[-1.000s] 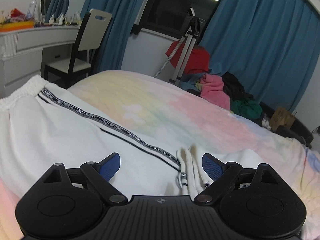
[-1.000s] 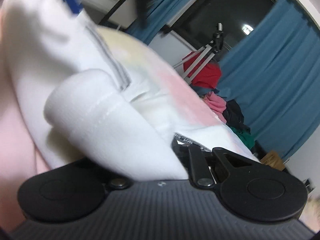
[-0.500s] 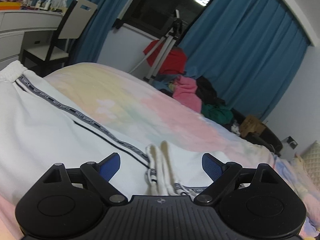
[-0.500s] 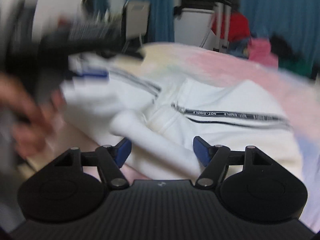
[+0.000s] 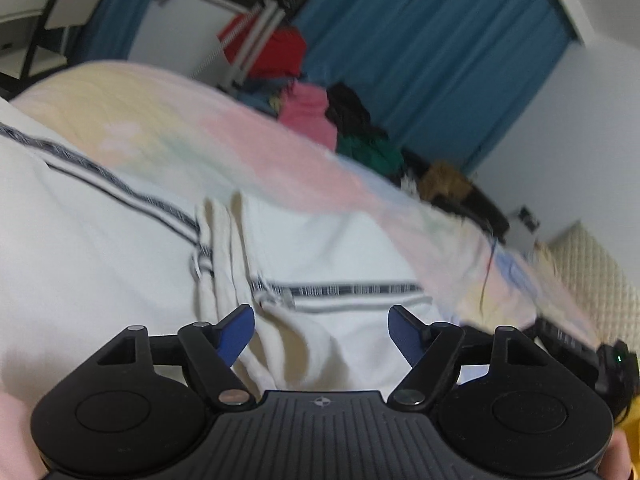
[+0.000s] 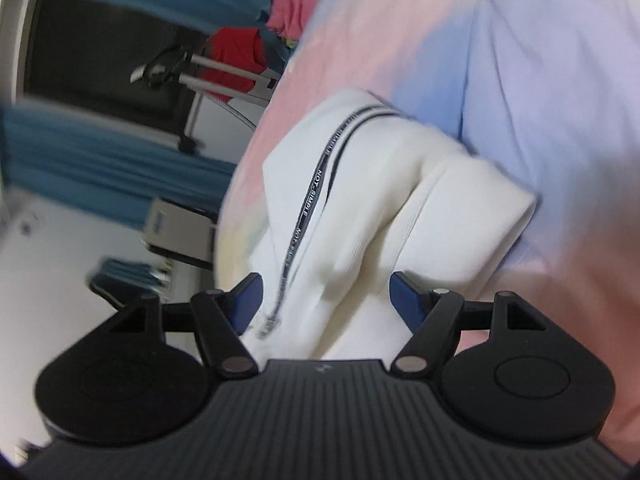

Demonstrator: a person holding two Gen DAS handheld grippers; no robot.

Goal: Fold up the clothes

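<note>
While the white trousers lie spread and partly folded on the pastel bedspread, neither claw has hold of them. At the far left of the left wrist view the cloth is flat, with a dark lettered stripe running across it toward the middle. There the ribbed cuffs bunch up in a ridge, and a second run of stripe continues to the right over a folded-back panel. The left claw hovers low over this bunch with its blue pads wide apart and nothing between them. Further right, past the bed's edge, a heap of other clothes sits in front of blue curtains.

In the right wrist view, which is tilted and blurred, the same trousers show as a thick folded bundle, stripe at the left and a rounded fold at the right, resting on the bedspread. The right claw is also spread wide, its pads either side of the near end of the bundle but not pinching it.

The main risk, I judge, is the loose stack. The layers look puffy and unpressed, so a claw closing on only the top layer could drag it off and undo the fold. The bunched cuffs could also get trapped inside the next fold and leave a lump. The blur suggests quick movement, which makes a mis-aimed pinch likelier.
</note>
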